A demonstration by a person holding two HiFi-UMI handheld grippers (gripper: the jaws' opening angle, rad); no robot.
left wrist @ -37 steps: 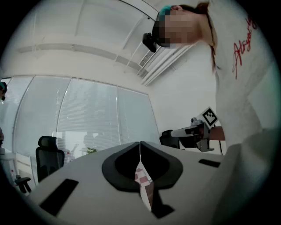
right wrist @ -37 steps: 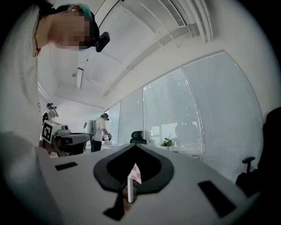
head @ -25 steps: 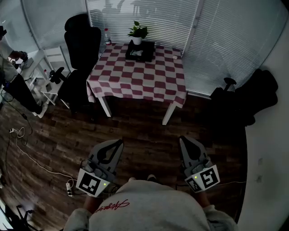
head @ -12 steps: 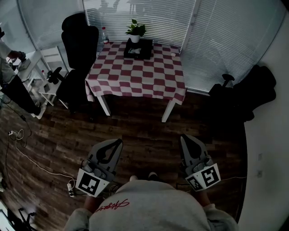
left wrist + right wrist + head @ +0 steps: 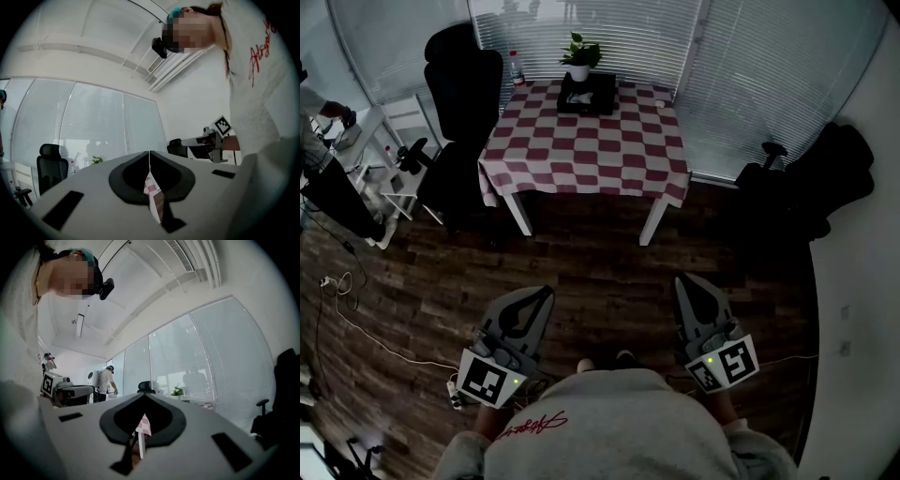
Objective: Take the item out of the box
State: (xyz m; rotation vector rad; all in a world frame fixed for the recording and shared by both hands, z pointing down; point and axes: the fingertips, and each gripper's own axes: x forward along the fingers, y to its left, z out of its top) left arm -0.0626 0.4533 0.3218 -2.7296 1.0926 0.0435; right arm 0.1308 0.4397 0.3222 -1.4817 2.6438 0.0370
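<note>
I see the box (image 5: 589,94) only from the head view, as a small dark shape at the far end of the checked table (image 5: 586,155), just in front of a potted plant (image 5: 579,58). It is too small and dim for me to make out anything inside it, which way it opens, or which way its long side runs. Both gripper views show only a sliver of the checked cloth behind the jaws, never the box. The left gripper (image 5: 547,292) and right gripper (image 5: 682,280) are low over the wood floor (image 5: 600,272), well apart from the table. Each has its jaws pressed together, holding nothing. My own torso cuts off the handles.
</note>
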